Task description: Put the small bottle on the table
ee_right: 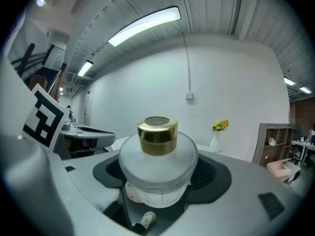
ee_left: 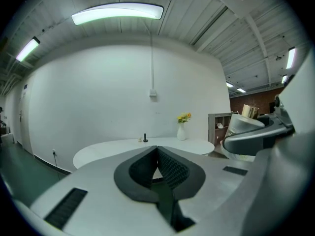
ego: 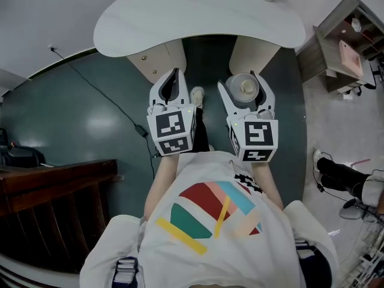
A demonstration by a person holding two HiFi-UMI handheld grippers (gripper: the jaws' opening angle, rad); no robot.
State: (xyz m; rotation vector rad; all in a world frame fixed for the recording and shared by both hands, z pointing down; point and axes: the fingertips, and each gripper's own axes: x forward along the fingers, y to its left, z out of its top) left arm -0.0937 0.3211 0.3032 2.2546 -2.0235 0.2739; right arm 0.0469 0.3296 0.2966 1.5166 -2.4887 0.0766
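Note:
The small bottle [ego: 245,89], frosted white with a gold cap, stands upright between the jaws of my right gripper [ego: 243,83], which is shut on it. In the right gripper view the bottle [ee_right: 158,156] fills the middle and the jaws press on its sides. My left gripper [ego: 176,74] is held beside it, shut with nothing in it; its dark pads meet tip to tip [ee_left: 157,149]. The white curved table [ego: 198,17] lies ahead of both grippers, and both are held short of its near edge. The bottle [ee_left: 243,124] also shows at the right of the left gripper view.
A white vase with yellow flowers [ee_left: 182,131] and a small dark object [ee_left: 145,138] stand on the table's far side. Two beige pedestals [ego: 157,59] carry the table. A shelf unit [ego: 342,47] is at the right, dark wooden furniture [ego: 54,185] at the left, a cable [ego: 102,95] on the floor.

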